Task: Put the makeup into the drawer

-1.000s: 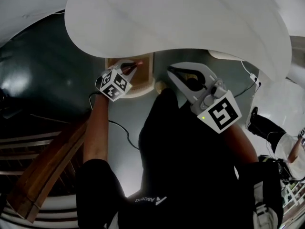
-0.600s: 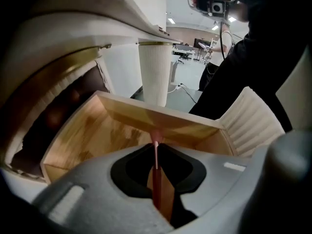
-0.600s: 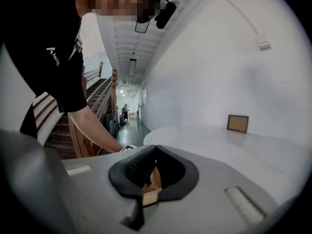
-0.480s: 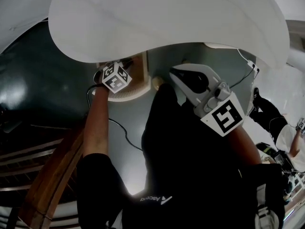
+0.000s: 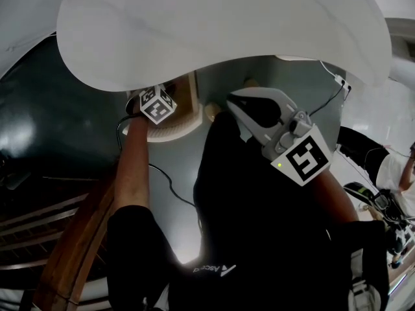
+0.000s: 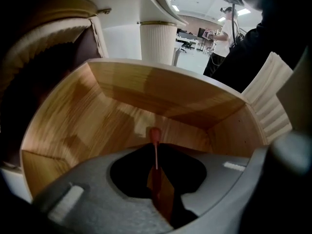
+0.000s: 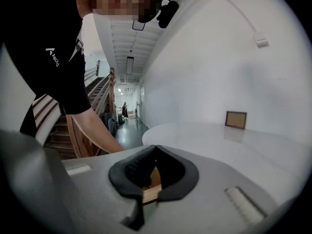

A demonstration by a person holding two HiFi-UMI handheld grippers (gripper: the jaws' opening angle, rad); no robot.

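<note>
Over drawer [image 6: 97,111], L gripper [image 6: 157,151], makeup stick [image 6: 155,133] clamped

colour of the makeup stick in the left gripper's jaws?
Reddish-pink makeup stick with a rounded tip; shows best in the left gripper view.

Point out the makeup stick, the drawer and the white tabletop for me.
makeup stick [image 6: 155,134]: left gripper view, its pink tip.
drawer [image 6: 161,89]: left gripper view, inner back wall.
tabletop [image 5: 227,24]: head view, white top surface.

One drawer [image 6: 97,111], one makeup stick [image 6: 155,136]
</note>
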